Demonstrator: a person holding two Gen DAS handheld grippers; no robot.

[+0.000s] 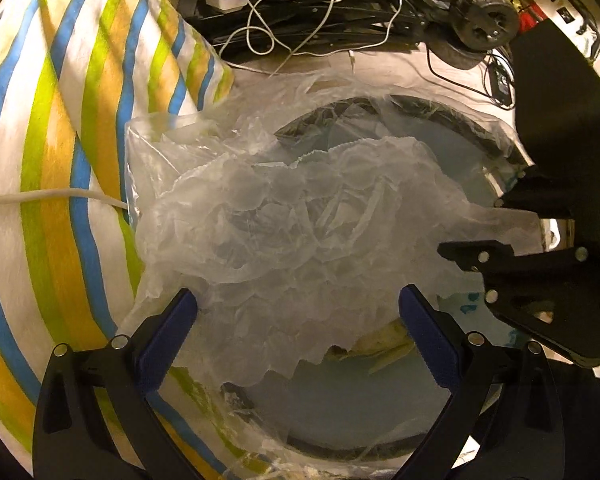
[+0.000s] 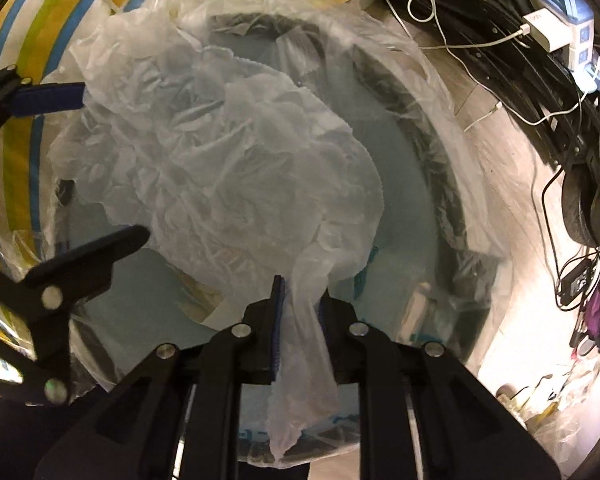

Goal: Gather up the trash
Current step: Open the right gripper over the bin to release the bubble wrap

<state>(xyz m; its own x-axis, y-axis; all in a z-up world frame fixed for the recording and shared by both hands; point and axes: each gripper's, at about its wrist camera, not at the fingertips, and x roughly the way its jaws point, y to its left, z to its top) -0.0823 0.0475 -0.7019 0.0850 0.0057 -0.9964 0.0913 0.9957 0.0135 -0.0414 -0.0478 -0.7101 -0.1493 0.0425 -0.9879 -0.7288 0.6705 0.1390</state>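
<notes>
A crumpled clear plastic bag (image 1: 300, 216) hangs over the open mouth of a round trash bin (image 1: 440, 116) lined with a clear liner. My left gripper (image 1: 298, 320) is open, its blue pads on either side of the bag's lower part. My right gripper (image 2: 300, 300) is shut on a twisted end of the plastic bag (image 2: 236, 152) and holds it above the bin (image 2: 448, 184). The right gripper also shows in the left wrist view (image 1: 488, 232), at the bag's right edge. Paper scraps lie inside the bin (image 1: 376, 344).
A striped white, blue, green and orange bag (image 1: 60, 160) leans against the bin's left side. White cables (image 1: 268, 28), a charger (image 2: 548, 32) and black gear (image 1: 480, 20) lie on the floor behind. More clutter (image 2: 560, 400) sits on the floor at the right.
</notes>
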